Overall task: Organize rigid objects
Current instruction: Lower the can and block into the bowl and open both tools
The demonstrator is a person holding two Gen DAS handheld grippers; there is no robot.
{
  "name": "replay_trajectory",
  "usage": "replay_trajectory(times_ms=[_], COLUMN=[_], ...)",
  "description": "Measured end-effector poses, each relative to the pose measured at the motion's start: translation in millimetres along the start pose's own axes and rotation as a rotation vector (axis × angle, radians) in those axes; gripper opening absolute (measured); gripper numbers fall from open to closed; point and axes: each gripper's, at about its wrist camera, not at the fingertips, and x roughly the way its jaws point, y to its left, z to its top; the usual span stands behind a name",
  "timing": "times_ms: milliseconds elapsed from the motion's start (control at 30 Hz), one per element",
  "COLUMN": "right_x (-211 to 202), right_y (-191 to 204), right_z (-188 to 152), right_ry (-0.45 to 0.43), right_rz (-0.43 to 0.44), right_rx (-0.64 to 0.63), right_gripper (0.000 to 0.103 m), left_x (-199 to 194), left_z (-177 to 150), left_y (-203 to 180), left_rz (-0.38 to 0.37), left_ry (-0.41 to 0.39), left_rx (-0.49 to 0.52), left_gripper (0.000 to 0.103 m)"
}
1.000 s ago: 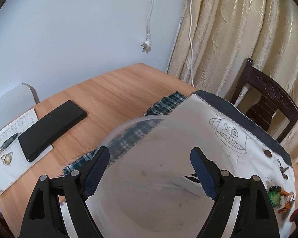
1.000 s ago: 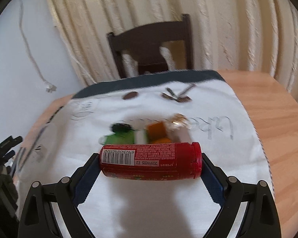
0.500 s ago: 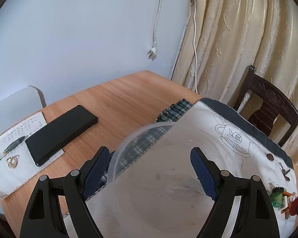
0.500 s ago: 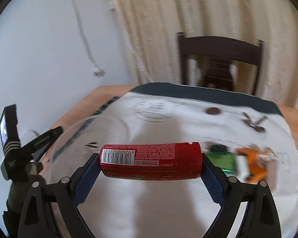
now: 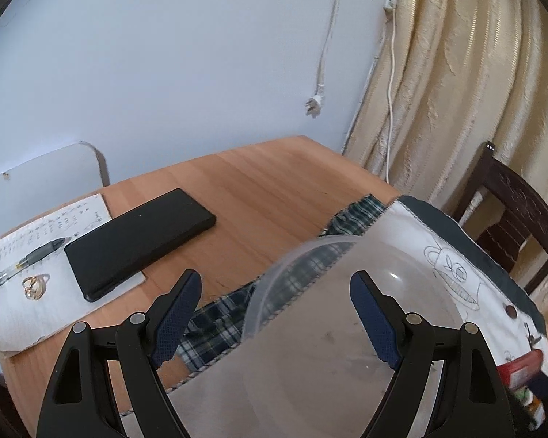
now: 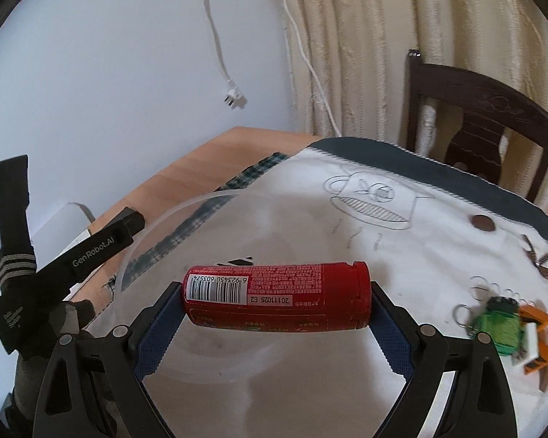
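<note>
My right gripper [image 6: 276, 292] is shut on a red tube [image 6: 274, 288], gripped end to end and lying crosswise. It hangs over a clear plastic bowl [image 6: 171, 211] that sits on a white cloth [image 6: 347, 394]. The left gripper [image 5: 274, 281] is open above the near left side of the same bowl [image 5: 292, 255], with nothing between its fingers. The tube's red end [image 5: 518, 365] shows at the lower right of the left wrist view. In the right wrist view the left gripper's finger [image 6: 106, 241] reaches toward the bowl's left rim.
Green and orange key-ring items [image 6: 500, 325], keys [image 6: 537, 259] and a coin [image 6: 482, 223] lie on the cloth at right. A black phone [image 5: 139, 241], notebook [image 5: 25, 314], pen [image 5: 25, 262] and ring [image 5: 34, 286] sit at left. A plaid cloth [image 5: 215, 317] lies under the white one; a dark chair [image 6: 475, 109] stands behind.
My right gripper has swung left with the red tube, from above the key-ring items to above the bowl. The left gripper has drifted left, so the bowl sits further right in its view.
</note>
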Motion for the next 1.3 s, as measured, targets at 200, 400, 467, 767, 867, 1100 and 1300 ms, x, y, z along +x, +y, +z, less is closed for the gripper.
replay_trajectory(times_ms=[200,400,467,767,867,1100,1300], right_x=[15,20,19,12,9,3,0], right_y=[10,8,7,-2,-6,-22,-37], right_z=[0,-1,-1,-8,-13,-23,-32], right_ry=[0.024,0.037,0.036,0.035,0.036,0.045,0.054], right_rz=[0.026,0.038,0.034,0.019,0.009,-0.015,-0.035], right_rx=[-0.009,0.010,0.011,0.029,0.036,0.069,0.111], right_gripper=[0.097,0.100,0.100,0.100,0.100,0.100,0.100], left_x=[4,7,8,9,8,6,5], left_z=[0,1,1,1,0,-2,-3], left_y=[5,8,8,7,7,0,-5], left_rz=[0.004,0.007,0.007,0.005,0.006,0.007,0.009], left_ry=[0.011,0.018,0.021,0.018,0.017,-0.001,-0.009], left_rx=[-0.017,-0.028,-0.029,-0.017,-0.014,0.012,0.036], left_gripper=[0.085,0.084,0.084,0.085,0.084,0.084,0.084])
